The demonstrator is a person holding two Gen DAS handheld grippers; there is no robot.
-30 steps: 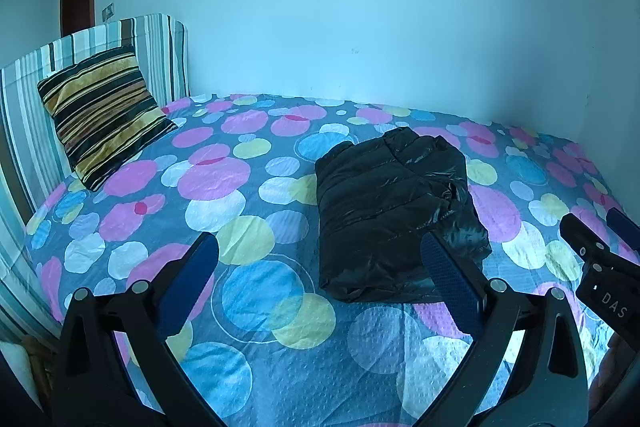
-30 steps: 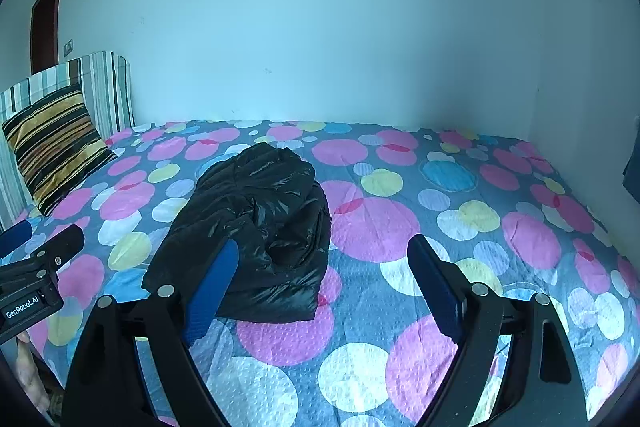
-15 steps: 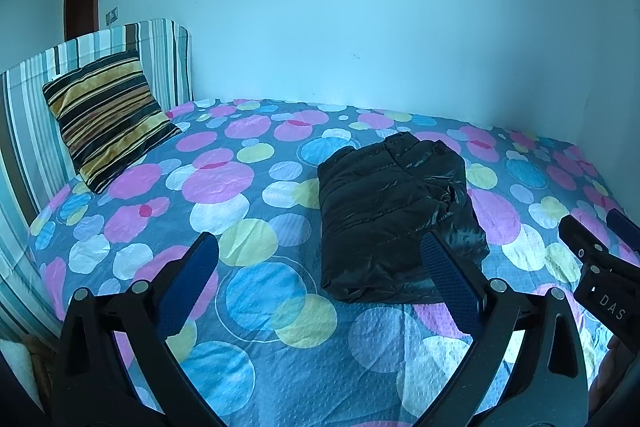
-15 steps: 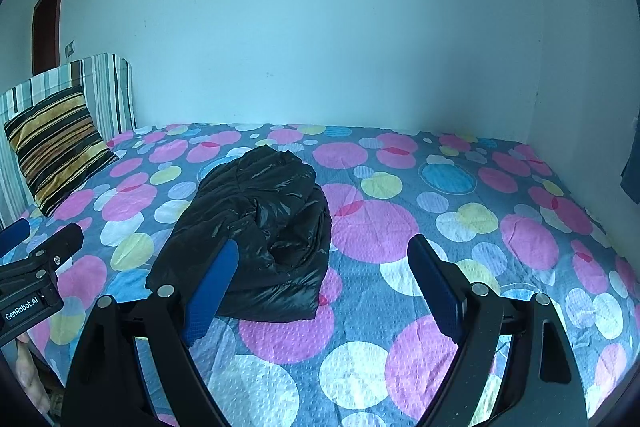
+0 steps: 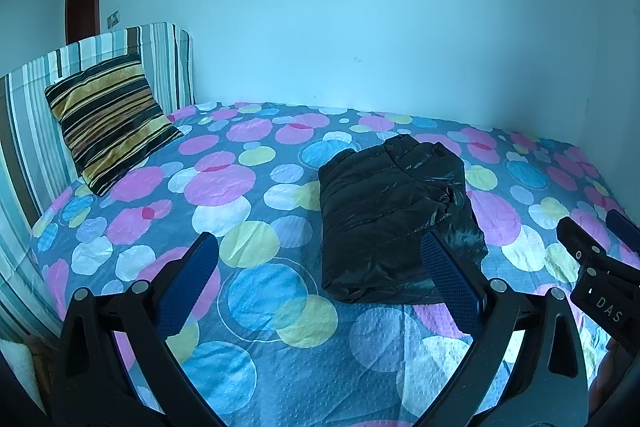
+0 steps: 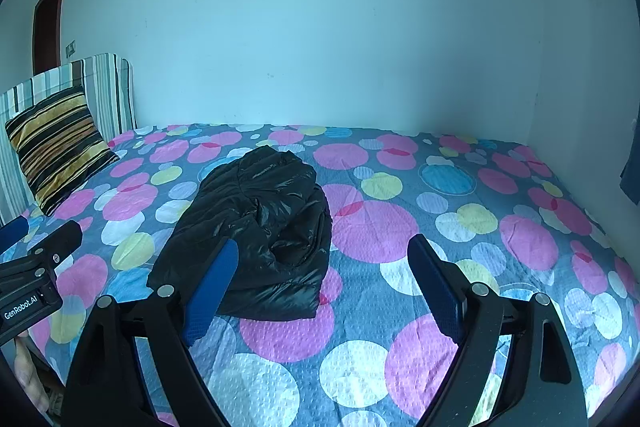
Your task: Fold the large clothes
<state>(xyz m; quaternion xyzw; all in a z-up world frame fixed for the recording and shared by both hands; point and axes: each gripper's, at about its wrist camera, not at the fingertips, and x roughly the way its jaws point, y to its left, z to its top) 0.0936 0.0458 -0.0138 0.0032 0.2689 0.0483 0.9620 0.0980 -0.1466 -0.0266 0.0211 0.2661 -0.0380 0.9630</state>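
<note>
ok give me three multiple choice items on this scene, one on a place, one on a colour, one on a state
1. Where does the striped cushion rest?
A. against the striped headboard
B. on the jacket
C. on the floor

2. What colour is the jacket?
A. red
B. black
C. white

3. How does the jacket lie on the bedspread?
A. spread out flat, sleeves wide
B. hanging off the edge
C. folded into a compact bundle

Answers: 1 A, it leans on the headboard at the bed's left end. 2 B, shiny black in both views. 3 C, a small squarish bundle with no sleeves sticking out; neither gripper touches it.
</note>
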